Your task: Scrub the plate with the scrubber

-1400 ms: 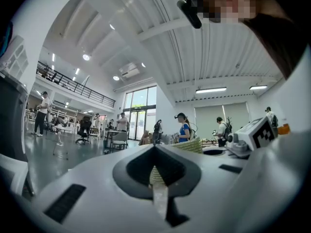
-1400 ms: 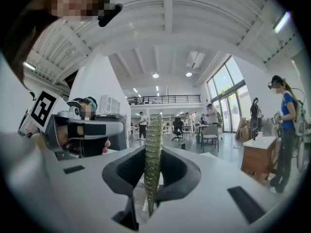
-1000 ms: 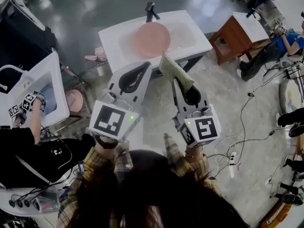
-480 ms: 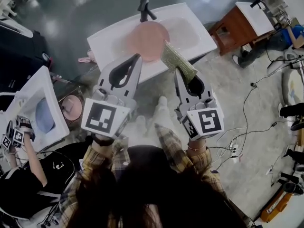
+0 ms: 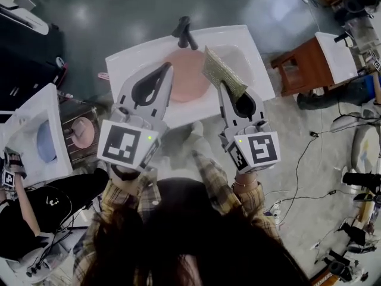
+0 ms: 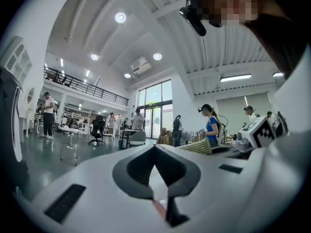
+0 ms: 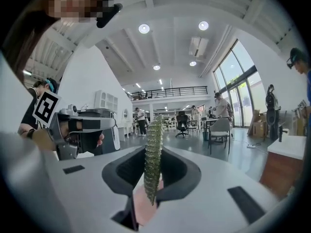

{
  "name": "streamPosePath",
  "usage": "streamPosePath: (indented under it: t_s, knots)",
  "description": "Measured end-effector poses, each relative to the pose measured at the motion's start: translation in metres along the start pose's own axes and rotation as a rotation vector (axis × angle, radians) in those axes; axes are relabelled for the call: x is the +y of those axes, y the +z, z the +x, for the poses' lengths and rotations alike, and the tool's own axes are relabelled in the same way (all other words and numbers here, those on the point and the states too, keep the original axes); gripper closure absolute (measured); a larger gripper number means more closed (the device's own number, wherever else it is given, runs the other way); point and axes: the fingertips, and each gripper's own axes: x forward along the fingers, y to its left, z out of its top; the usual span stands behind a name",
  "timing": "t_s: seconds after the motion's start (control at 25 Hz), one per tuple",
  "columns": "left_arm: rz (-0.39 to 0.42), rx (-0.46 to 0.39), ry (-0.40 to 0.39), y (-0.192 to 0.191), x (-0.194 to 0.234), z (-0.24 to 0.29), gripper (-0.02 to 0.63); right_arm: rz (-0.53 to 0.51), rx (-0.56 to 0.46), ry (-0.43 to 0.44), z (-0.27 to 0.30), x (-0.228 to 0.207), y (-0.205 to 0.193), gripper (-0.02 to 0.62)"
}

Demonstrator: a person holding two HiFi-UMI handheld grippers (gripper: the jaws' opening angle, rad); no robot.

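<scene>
A green scrubber (image 5: 221,71) is clamped edge-on between the jaws of the right gripper (image 5: 224,88), above a white sink (image 5: 134,57) in which a pink plate (image 5: 186,79) lies. The left gripper (image 5: 166,68) is fully closed on nothing, seen at the plate's left edge. Black-and-white square markers (image 5: 126,146) are carried on both grippers.

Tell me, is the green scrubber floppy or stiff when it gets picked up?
Probably fairly stiff: the scrubber sticks straight out of the right tool without drooping. Likely light, since a pinch at one end holds it up. Its bumpy weave should grip rather than slip.
</scene>
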Motion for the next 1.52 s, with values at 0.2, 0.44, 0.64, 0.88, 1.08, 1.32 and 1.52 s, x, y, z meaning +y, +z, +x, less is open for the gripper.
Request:
streamPosePath:
  t_s: [0.2, 0.44, 0.64, 0.88, 1.08, 1.32, 1.52]
  knots:
    - [-0.01, -0.019, 0.085, 0.006, 0.015, 0.041, 0.593, -0.028, 0.004, 0.102, 0.042, -0.034, 0.011, 0.514]
    - [-0.031, -0.017, 0.226, 0.009, 0.037, 0.081, 0.592, -0.038, 0.048, 0.252, 0.09, -0.066, 0.009, 0.514]
    - [-0.043, -0.021, 0.334, 0.008, 0.053, 0.089, 0.592, -0.032, 0.067, 0.364, 0.109, -0.077, 0.012, 0.514]
    - [-0.059, 0.016, 0.369, -0.004, 0.069, 0.088, 0.592, -0.064, 0.096, 0.427, 0.123, -0.065, 0.007, 0.514]
    - [-0.06, 0.03, 0.353, -0.007, 0.075, 0.095, 0.593, -0.054, 0.116, 0.423, 0.131, -0.066, 0.002, 0.514]
    - [-0.08, 0.086, 0.33, -0.032, 0.079, 0.103, 0.592, -0.032, 0.137, 0.401, 0.133, -0.069, -0.011, 0.514]
    - [-0.13, 0.183, 0.309, -0.079, 0.082, 0.107, 0.592, -0.008, 0.191, 0.382, 0.128, -0.078, -0.036, 0.514]
